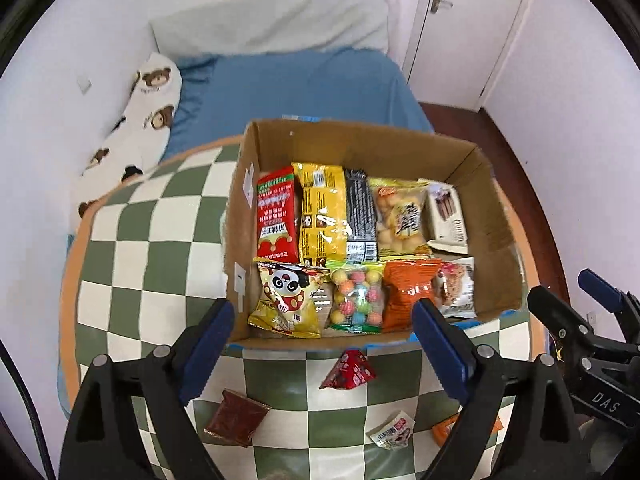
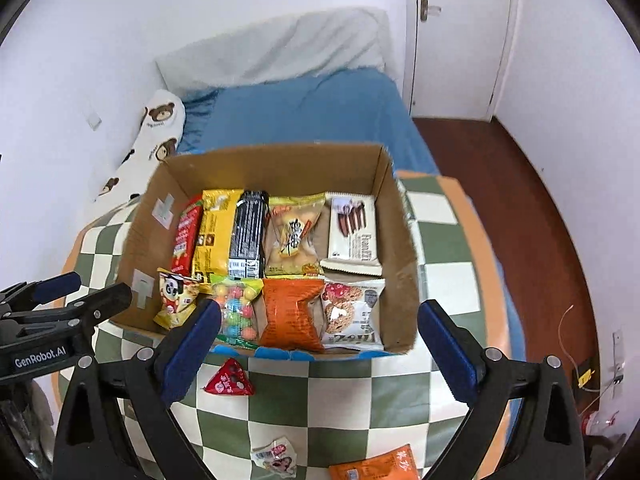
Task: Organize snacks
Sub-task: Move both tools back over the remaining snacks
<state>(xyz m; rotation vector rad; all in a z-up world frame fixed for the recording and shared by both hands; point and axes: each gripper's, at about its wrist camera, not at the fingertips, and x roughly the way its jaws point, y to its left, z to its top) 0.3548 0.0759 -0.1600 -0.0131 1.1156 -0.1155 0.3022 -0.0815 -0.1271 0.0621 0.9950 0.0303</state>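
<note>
Both the left gripper and right gripper hang spread wide and empty above the near edge of the cardboard box packed with 2 rows of snacks, while only the left view shows the brown packet below its left finger.

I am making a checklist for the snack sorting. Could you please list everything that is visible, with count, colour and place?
box: 1, brown cardboard, on the checked cover
packets in box: 9, mixed colours, two rows
red triangle packet: 1, cover, before the box
brown packet: 1, cover, near left
small white packet: 1, cover, near
orange packet: 1, cover, near edge
bear pillow: 1, white, by the wall
left gripper: fingers open, empty
right gripper: fingers open, empty
</note>
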